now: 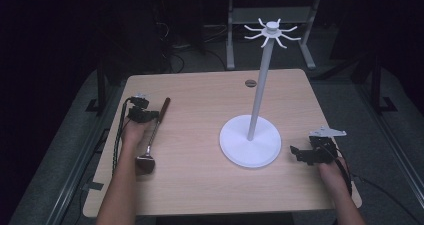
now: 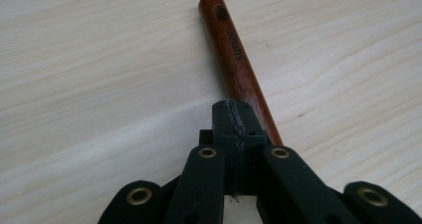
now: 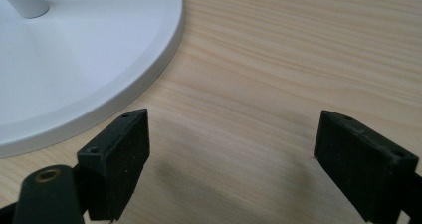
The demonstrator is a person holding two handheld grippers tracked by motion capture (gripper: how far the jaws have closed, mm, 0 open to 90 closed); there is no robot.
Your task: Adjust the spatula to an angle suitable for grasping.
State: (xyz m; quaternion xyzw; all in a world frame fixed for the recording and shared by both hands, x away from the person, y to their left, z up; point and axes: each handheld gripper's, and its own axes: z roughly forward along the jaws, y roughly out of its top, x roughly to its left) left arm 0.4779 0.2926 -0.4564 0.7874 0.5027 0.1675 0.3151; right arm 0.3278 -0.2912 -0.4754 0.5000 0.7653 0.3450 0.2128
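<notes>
A ladle lies on the wooden table (image 1: 200,185), with its reddish wooden handle (image 1: 164,105) pointing away and its metal bowl (image 1: 145,163) near the person's left forearm. My left gripper (image 1: 146,116) rests by the handle, jaws pressed together. In the left gripper view the handle (image 2: 234,55) runs out from behind the shut jaw tips (image 2: 234,122); nothing shows between the pads. My right gripper (image 1: 298,154) stands open just right of the white hook stand's round base (image 1: 250,142). Bare table shows between its fingers (image 3: 231,149), with the base rim (image 3: 149,79) close on the left.
The stand's pole (image 1: 260,85) rises to a crown of curved hooks (image 1: 271,31). A round cable hole (image 1: 250,83) sits near the table's far edge. Table legs and cables stand on the dark floor behind.
</notes>
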